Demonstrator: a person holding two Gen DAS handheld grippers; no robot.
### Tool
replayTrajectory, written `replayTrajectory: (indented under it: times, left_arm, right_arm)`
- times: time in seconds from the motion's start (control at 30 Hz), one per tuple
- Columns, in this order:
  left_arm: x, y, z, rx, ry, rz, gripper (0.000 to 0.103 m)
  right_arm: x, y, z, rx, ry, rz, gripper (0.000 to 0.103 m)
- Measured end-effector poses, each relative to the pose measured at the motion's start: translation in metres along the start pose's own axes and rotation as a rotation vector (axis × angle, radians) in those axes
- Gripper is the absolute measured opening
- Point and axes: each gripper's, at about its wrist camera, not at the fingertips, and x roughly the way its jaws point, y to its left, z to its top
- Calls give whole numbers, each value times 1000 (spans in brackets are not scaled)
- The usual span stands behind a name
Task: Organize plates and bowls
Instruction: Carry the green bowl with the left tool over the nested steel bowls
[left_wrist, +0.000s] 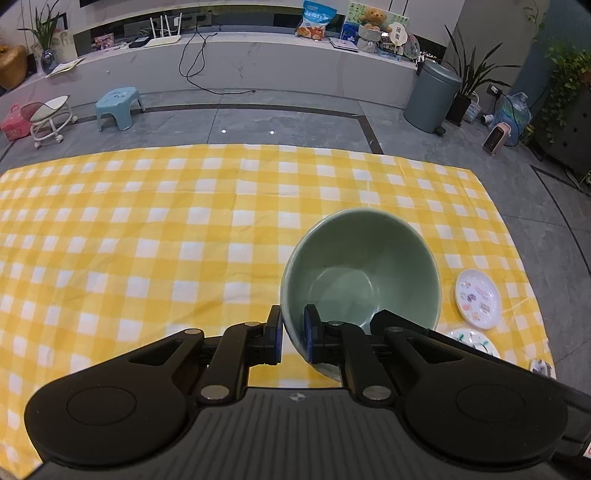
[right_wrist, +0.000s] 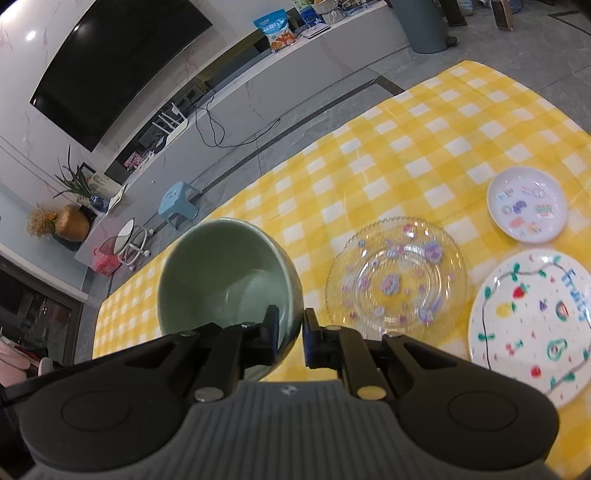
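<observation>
A yellow-and-white checked cloth (left_wrist: 147, 229) covers the desk, with grey floor tiles beyond it. Above the cloth, two pale green ceramic bowls are each held by the rim. The left hand-held gripper (left_wrist: 293, 334) is clenched on the near rim of one green bowl (left_wrist: 364, 266), one pad outside the wall and one inside. The right hand-held gripper (right_wrist: 290, 334) grasps the near rim of the other green bowl (right_wrist: 221, 273) the same way. On the cloth to the right lie a white round plate painted with fruits (right_wrist: 532, 317), a clear patterned glass plate (right_wrist: 397, 273) just beside it, and farther back a small white plate with coloured stickers (right_wrist: 526, 205).
</observation>
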Motion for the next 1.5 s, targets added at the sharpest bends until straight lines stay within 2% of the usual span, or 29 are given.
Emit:
replayTrajectory:
  times: [0.37,0.7,1.5]
  left_arm:
    - [-39,17,-44,-13,-1,-19,13]
    - [-38,40,-78,-46,41,-32,14]
    - [-13,53,-105,-59,130,-41,14]
  right_arm:
    - [-39,16,-45,-59,28,-15,11]
    - [-37,22,-84,-92,72,-53,11]
    - [-9,7,-108,-99,168,-102,11]
